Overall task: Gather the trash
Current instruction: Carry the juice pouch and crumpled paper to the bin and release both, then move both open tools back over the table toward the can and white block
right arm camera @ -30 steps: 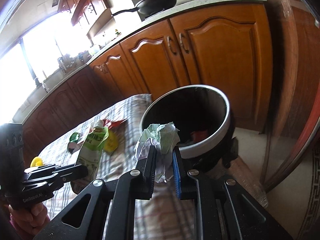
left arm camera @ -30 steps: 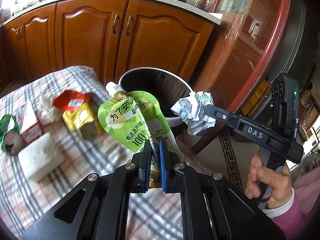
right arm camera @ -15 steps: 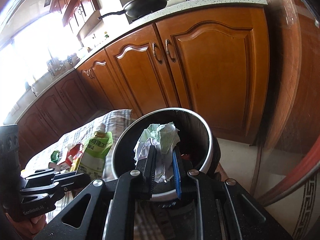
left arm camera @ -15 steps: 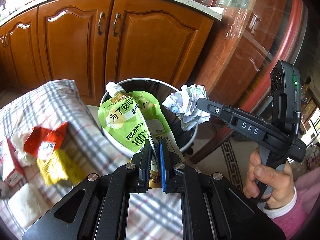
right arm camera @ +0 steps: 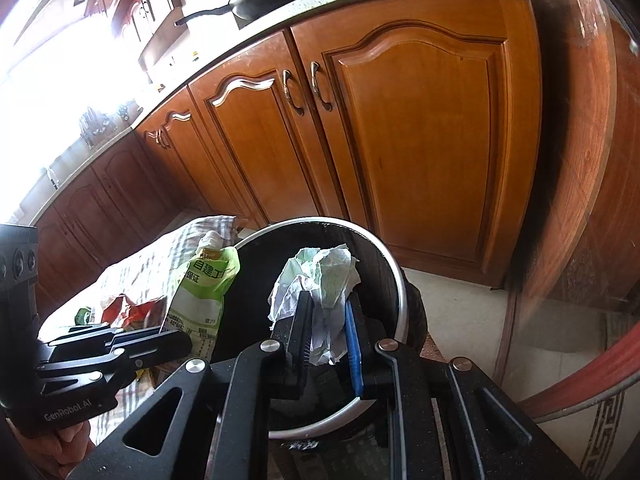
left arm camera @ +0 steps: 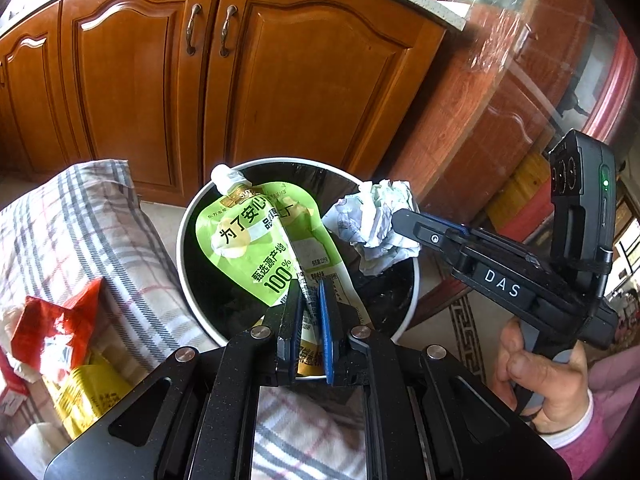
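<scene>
My left gripper is shut on the lower end of a green spouted drink pouch and holds it upright over the round black trash bin with a white rim. My right gripper is shut on a crumpled white and pale green paper ball, held over the same bin. The paper ball and right gripper show in the left wrist view, above the bin's right side. The pouch and left gripper show in the right wrist view, at the bin's left edge.
A plaid cloth covers the table left of the bin, with a red wrapper, a yellow packet and other litter on it. Wooden cabinet doors stand behind the bin. A curved wood and glass cabinet stands to the right.
Both grippers have moved from over the table to above the bin, each still holding its item. The table litter has slid to the left edge of view.
</scene>
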Action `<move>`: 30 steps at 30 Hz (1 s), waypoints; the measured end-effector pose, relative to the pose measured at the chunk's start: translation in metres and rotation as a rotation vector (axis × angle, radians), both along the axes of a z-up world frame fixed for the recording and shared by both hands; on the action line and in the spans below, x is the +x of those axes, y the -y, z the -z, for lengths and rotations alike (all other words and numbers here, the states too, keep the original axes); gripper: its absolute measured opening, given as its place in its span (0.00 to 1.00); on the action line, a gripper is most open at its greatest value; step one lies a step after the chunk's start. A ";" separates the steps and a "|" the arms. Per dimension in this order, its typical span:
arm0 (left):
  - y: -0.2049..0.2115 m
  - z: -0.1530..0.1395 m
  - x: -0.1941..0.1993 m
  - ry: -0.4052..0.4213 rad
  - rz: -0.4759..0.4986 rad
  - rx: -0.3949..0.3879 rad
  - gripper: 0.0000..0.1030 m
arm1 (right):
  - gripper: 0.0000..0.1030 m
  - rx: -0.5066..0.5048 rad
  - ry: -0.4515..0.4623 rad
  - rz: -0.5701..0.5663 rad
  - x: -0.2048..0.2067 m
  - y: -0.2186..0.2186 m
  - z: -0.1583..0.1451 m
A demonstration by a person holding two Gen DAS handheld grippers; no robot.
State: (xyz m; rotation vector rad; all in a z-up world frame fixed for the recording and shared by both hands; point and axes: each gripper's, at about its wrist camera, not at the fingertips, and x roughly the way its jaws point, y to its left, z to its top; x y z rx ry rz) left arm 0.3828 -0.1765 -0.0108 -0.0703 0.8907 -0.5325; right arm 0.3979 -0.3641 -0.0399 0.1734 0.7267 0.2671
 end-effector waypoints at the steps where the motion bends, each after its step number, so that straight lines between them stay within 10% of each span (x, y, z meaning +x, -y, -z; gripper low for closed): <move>1: -0.001 0.001 -0.001 -0.002 -0.006 0.002 0.09 | 0.20 0.003 -0.003 -0.003 0.002 0.001 0.001; 7: -0.004 0.000 -0.006 0.006 -0.047 0.005 0.47 | 0.48 0.030 -0.023 0.010 0.004 0.007 0.007; 16: -0.039 -0.002 -0.052 0.027 -0.077 -0.013 0.50 | 0.75 0.074 0.031 0.007 -0.031 0.008 0.000; 30: -0.117 0.003 -0.132 0.038 -0.178 -0.040 0.56 | 0.80 0.152 0.011 -0.077 -0.091 -0.036 0.009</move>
